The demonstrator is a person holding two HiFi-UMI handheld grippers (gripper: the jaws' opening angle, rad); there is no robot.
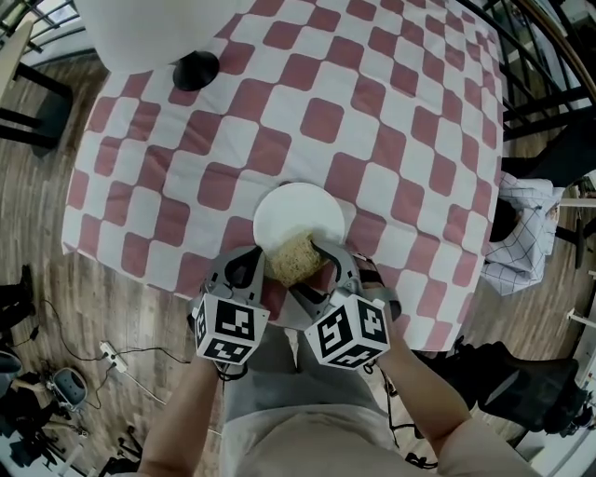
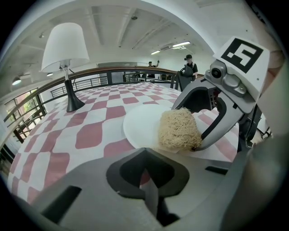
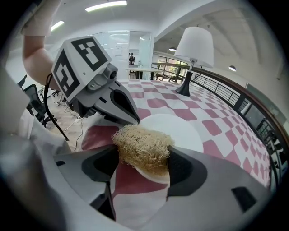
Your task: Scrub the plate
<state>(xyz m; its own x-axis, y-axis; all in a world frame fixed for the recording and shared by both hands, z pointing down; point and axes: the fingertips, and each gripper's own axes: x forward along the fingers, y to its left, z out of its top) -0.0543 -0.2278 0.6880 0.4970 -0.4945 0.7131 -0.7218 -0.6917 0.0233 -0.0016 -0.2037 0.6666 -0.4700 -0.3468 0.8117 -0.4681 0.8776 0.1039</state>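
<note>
A white plate [image 1: 298,216] lies on the red-and-white checked tablecloth [image 1: 372,102] near the table's front edge. A tan fibrous scrubber [image 1: 292,259] rests on the plate's near rim, and my right gripper [image 1: 315,267] is shut on it. In the right gripper view the scrubber [image 3: 143,149] fills the space between the jaws, over the plate [image 3: 176,131]. My left gripper [image 1: 251,278] is shut with nothing in it, its tips at the plate's near-left rim, beside the scrubber [image 2: 178,130]. From the left gripper view, the plate [image 2: 142,126] lies just beyond the left gripper [image 2: 145,154].
A lamp with a white shade [image 1: 140,28] and a black base [image 1: 196,70] stands at the table's far left. A metal railing [image 1: 531,56] runs past the right side. A checked cloth [image 1: 526,224] hangs at the right, and cables [image 1: 112,354] lie on the wooden floor.
</note>
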